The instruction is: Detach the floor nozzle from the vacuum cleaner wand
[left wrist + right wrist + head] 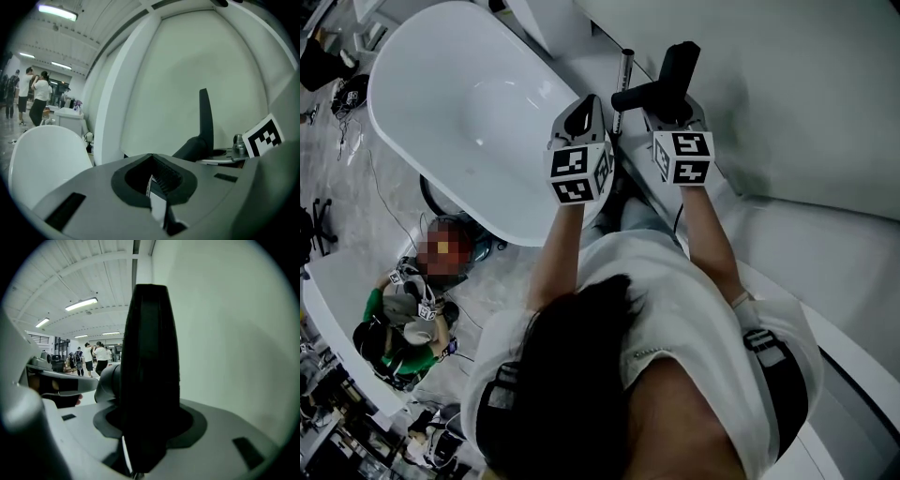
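1. The right gripper [675, 109] holds the black nozzle [673, 75], with its jaws set wide round the thick, smooth body, just right of the tub [403, 103]. On a rounded surface like that, a sideways tug could make the nozzle twist or slip out.
2. The left gripper [584, 108] is closed with nothing in it and sits between the tub and the nozzle. Nothing steadies the wand [625, 75], a dark tube just right of the tub's far rim and close by the nozzle's side arm.
3. I cannot tell whether that arm is joined to the wand or merely crosses it. If they are joined, pulling with the right gripper alone would likely drag the whole wand along instead of parting the two.
4. A dragged wand could knock the tub's rim. It could also slide off toward the floor at the tub's near end, where a person [417, 309] sits among cables.
5. The left jaws must open before they can take the wand. If they come in closed, they would only push it away from the tub.
6. No release catch can be made out. If there is one, pulling without pressing it could strain the joint.
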A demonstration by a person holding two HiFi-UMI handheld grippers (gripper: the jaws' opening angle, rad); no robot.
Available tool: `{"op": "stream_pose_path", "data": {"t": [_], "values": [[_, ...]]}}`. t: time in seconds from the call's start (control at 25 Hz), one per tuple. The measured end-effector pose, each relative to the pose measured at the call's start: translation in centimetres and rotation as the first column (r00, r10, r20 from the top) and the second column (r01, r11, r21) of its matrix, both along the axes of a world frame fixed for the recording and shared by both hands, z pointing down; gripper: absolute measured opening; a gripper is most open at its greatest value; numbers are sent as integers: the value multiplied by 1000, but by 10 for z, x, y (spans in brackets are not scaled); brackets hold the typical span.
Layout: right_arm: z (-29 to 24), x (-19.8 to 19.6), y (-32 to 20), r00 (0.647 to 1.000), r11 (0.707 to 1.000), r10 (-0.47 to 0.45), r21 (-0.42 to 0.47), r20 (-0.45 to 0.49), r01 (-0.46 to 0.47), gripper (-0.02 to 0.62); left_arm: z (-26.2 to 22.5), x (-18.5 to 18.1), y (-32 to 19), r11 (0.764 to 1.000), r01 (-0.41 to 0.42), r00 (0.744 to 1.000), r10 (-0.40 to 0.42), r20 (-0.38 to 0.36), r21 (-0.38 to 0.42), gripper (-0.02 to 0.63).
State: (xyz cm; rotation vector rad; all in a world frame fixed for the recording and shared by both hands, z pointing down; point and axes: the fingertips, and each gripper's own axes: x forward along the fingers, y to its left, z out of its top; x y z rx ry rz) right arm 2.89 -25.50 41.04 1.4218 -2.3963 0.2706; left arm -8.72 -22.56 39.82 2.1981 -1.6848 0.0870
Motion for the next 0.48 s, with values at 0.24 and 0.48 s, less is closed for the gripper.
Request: {"op": "stream_pose_path", "data": {"t": [0.24, 0.48], "values": [[25, -15, 17, 1000, 1000, -26, 4, 11, 26, 216, 23, -4, 13, 1000, -6, 1000, 5, 26, 6, 5], [28, -27, 44, 1000, 1000, -20, 7, 2, 20, 216, 30, -16, 34, 1000, -1, 999, 1, 39, -5, 5]]}}
